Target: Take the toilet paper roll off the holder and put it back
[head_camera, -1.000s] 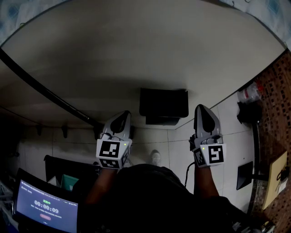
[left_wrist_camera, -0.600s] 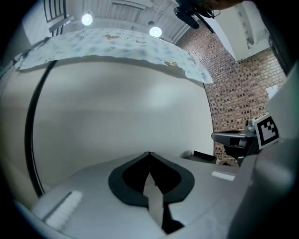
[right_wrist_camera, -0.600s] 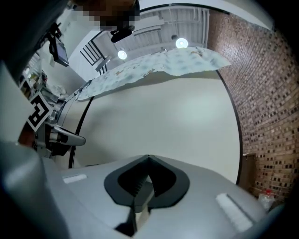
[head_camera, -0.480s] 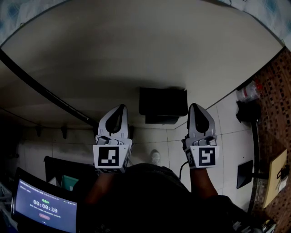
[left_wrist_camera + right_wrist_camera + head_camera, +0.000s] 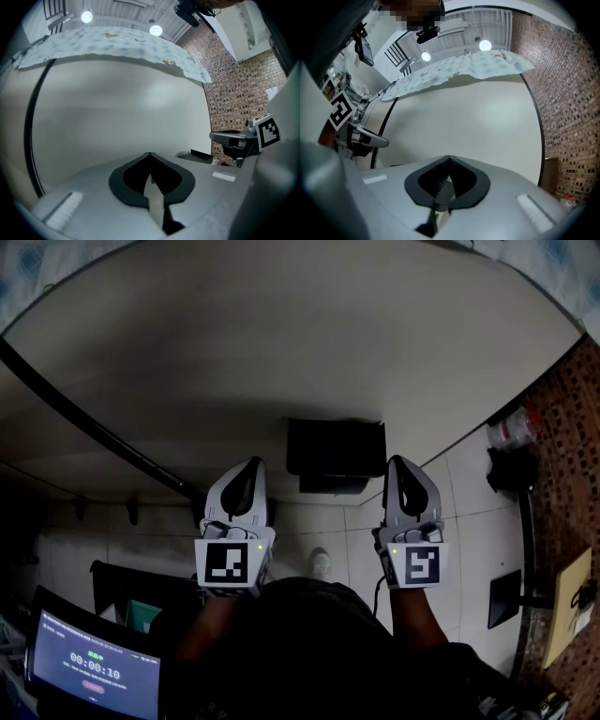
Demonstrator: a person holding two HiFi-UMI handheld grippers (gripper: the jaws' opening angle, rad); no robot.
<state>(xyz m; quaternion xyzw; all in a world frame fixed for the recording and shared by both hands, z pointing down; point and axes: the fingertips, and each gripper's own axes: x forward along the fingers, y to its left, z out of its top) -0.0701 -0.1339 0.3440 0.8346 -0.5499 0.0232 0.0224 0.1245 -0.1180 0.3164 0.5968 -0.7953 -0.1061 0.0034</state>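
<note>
Pointing up at lower centre, the left gripper (image 5: 246,468) and right gripper (image 5: 402,465) both have jaws pressed together. A black box (image 5: 336,448) sits between their tips at frame centre.

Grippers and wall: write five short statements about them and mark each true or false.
1. The left gripper and the right gripper are both shut. True.
2. The left gripper holds a paper roll. False: it holds nothing, and no roll is in view.
3. In the head view, a black box on the wall shows between the two grippers. True.
4. In the head view, the brick wall is at the left. False: it is at the right edge.
5. A lit screen shows at the lower left of the head view. True.
</note>
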